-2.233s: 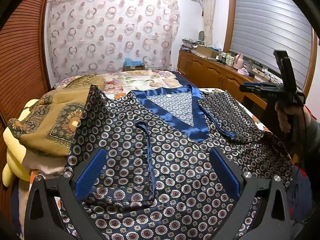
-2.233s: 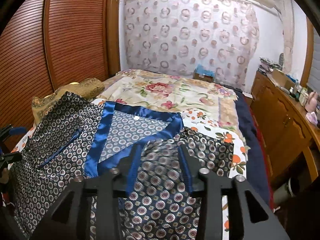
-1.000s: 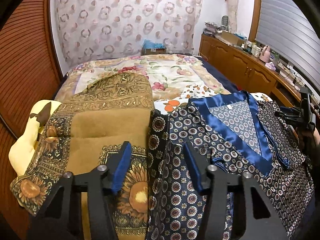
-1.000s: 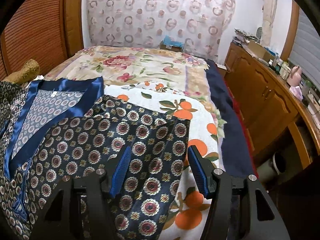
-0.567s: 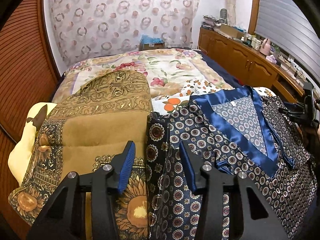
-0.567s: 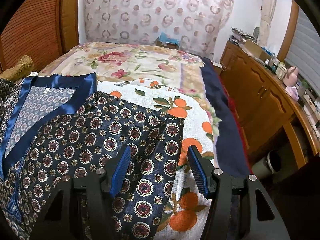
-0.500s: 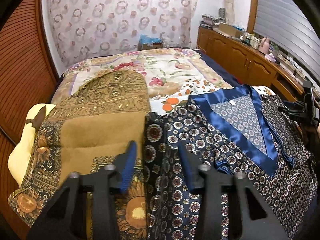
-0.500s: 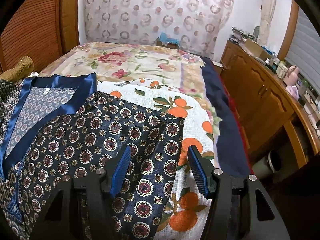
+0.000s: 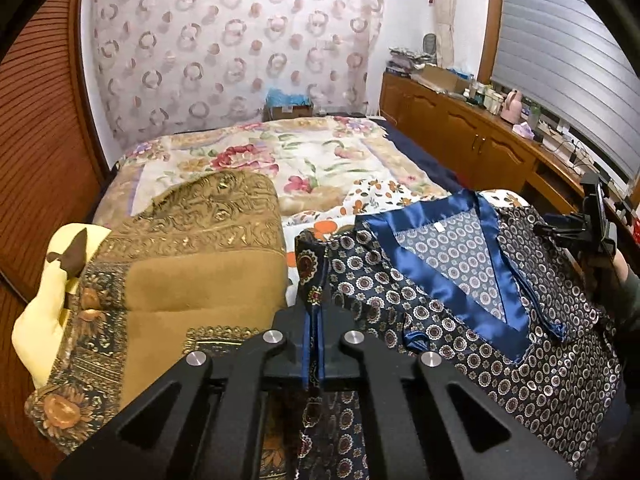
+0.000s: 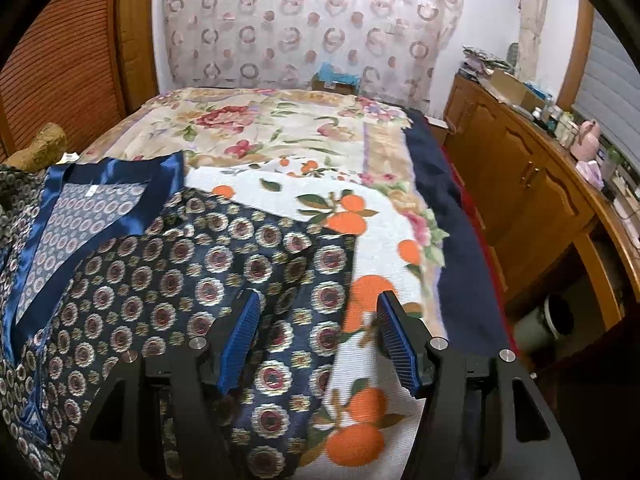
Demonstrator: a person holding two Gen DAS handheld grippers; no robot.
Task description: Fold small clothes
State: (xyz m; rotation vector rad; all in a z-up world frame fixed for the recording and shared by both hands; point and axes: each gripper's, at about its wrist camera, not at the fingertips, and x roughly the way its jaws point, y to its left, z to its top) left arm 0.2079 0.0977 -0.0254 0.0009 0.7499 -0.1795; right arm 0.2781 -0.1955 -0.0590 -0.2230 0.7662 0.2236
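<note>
Left tool (image 9: 314,344) has just been closing and now pinches the patterned top's (image 9: 460,312) edge on the bed (image 9: 320,160); our right tool (image 10: 320,336) gapes, straddling the other edge unclamped. Slick satin, so lifting now could drag it lopsided.
</note>
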